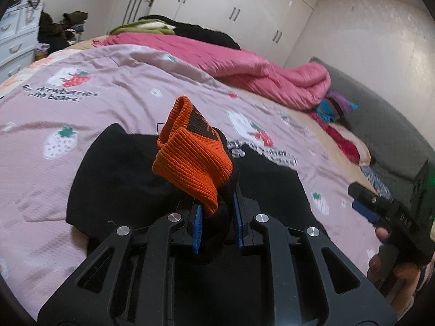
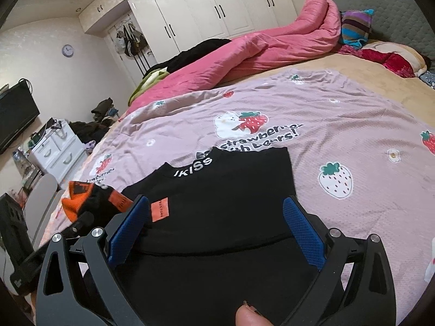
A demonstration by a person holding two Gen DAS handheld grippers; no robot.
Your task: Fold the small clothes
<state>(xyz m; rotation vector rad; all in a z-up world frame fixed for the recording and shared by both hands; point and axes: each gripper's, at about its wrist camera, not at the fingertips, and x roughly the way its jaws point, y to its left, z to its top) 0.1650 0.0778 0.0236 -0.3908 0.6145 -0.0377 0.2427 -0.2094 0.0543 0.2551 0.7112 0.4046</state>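
My left fingers (image 1: 214, 217) pinch the ribbed orange cuff (image 1: 193, 163) of the black knit top's (image 2: 231, 203) sleeve, lifted so it can fold inward; right fingers (image 2: 217, 231) spread, empty, above the top on the strawberry-print bed cover (image 2: 339, 125).

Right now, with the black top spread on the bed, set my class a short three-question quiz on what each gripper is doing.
1. True or false: the left gripper is shut on the orange-cuffed sleeve of the black top.
2. Multiple choice: the right gripper is
A. shut on the collar
B. open over the black top
C. shut on the pink quilt
3. Fill in: the white lettering on the collar lies toward the far side, and the strawberry-print sheet lies ____ the top.

Key: 1 true; 2 B; 3 under.
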